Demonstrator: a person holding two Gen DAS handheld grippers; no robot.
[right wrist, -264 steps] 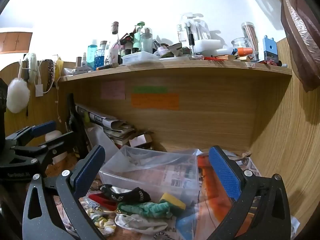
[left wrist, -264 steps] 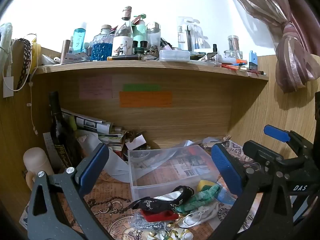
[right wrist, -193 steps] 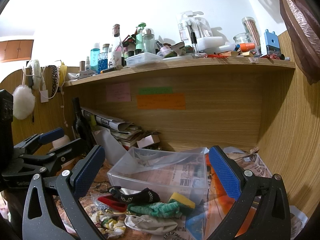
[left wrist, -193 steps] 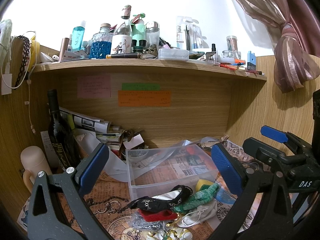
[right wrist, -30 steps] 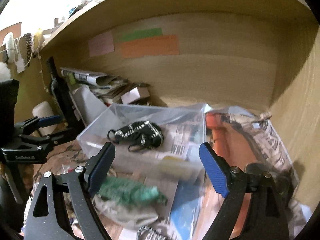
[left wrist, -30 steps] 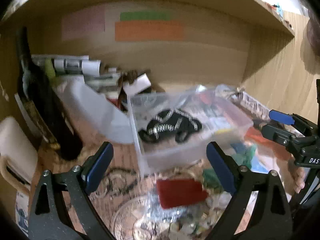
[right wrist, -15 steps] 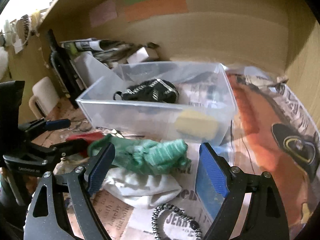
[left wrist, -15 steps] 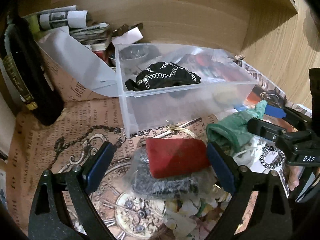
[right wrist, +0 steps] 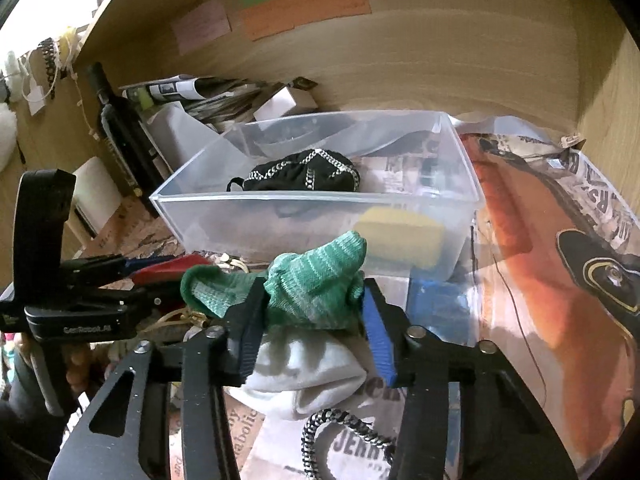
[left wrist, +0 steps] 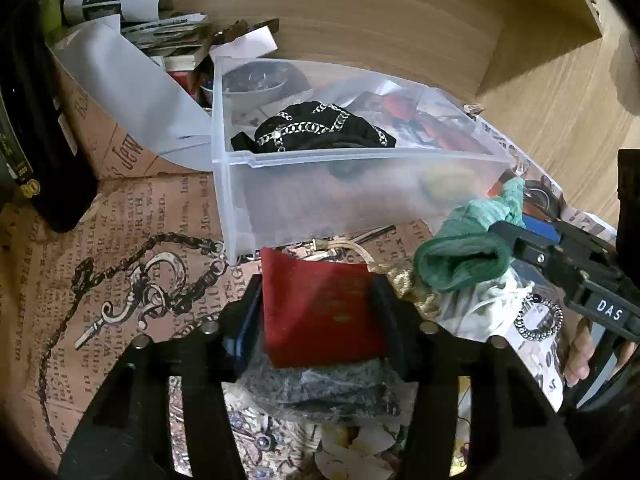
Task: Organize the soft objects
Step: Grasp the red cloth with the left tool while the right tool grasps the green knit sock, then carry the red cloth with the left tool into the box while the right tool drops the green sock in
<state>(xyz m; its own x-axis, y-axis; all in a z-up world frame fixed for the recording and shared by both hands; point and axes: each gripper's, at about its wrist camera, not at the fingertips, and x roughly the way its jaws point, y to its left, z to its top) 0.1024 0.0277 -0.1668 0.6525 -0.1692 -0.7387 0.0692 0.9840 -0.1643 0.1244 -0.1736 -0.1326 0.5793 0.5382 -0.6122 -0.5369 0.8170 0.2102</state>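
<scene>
Both claws are down in the pile just in front of the clear plastic bin [left wrist: 360, 184], and both have something. The left claw [left wrist: 320, 312] is pinching the red pouch [left wrist: 320, 304], one finger pressed against each side of it, right in front of the bin's near wall. Under the pouch lies a crumpled grey plastic bag [left wrist: 320, 384], touching it from below.

Over to the right claw [right wrist: 312, 312]: its fingers are clamped on the green sock [right wrist: 312, 280], which bunches up between them, the open cuff flopping out to the left and the toe poking up towards the bin. Whether the sock is clear of the pile is hard to tell; a white cloth [right wrist: 308, 380] sits directly beneath it, seemingly touching.

Inside the bin, a black fabric piece with silver chain trim [right wrist: 304, 174] lies toward the left half. A yellow sponge [right wrist: 400, 236] shows through the bin's front wall on the right side; whether it is inside or just in front, I cannot tell.

In front of the white cloth, further from the bin, a black-and-white beaded bracelet [right wrist: 340, 436] lies on the newspaper-covered surface [left wrist: 132, 264]. Left of the bin stands a dark bottle [right wrist: 124, 140], upright.
</scene>
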